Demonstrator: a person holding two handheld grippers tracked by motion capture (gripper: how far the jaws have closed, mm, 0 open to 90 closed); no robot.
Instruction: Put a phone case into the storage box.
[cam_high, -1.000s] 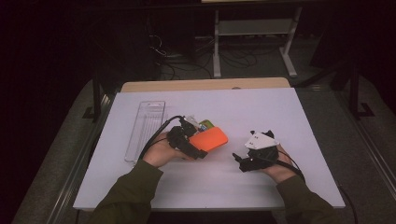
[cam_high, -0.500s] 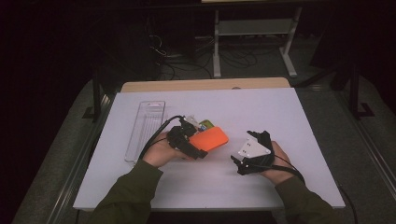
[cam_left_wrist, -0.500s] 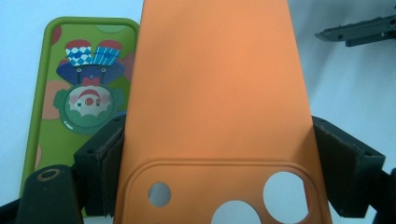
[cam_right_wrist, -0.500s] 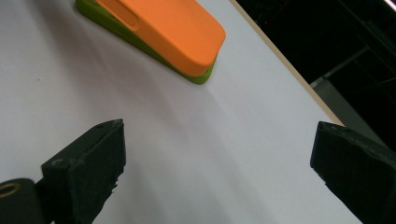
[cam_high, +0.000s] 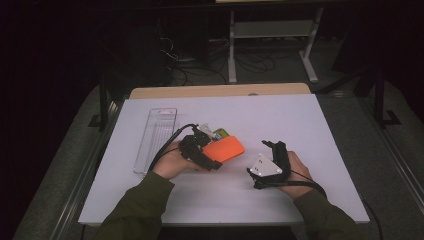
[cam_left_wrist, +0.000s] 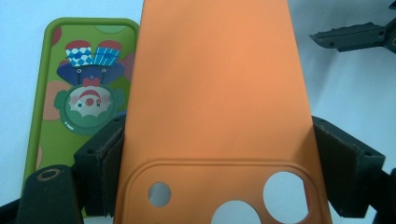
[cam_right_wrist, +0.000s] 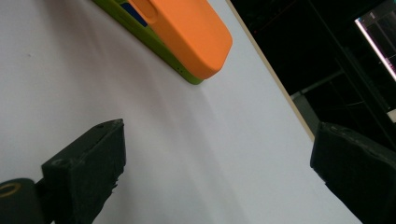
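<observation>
Left gripper (cam_left_wrist: 219, 172): jaws clamped on the long edges of the orange phone case (cam_left_wrist: 219, 93), one pad on each side, at the end with the camera cutouts; case face up toward the camera, far end running away from the jaws. Just beside and partly under it lies a green phone case (cam_left_wrist: 79, 93) with a clown print, flat on the white table (cam_left_wrist: 355, 84); its right edge is hidden by the orange one. High view: left gripper (cam_high: 202, 152) is left of centre, orange phone case (cam_high: 223, 148) sticking out of it to the right, a sliver of the green phone case (cam_high: 219, 133) showing behind. Whether the orange case rests on the green one or is lifted off it, can't tell. Right gripper (cam_right_wrist: 215, 172): jaws spread wide, nothing between them, bare table (cam_right_wrist: 93, 84) below; both cases sit farther off at top of that view, orange phone case (cam_right_wrist: 191, 32) over the green phone case (cam_right_wrist: 154, 46). High view: right gripper (cam_high: 270, 167) is low at right of centre, apart from the cases, grey plate on top. A clear plastic tray (cam_high: 155, 140) lies lengthwise at the left of the table (cam_high: 300, 120), just left of the left hand (cam_high: 172, 162).
</observation>
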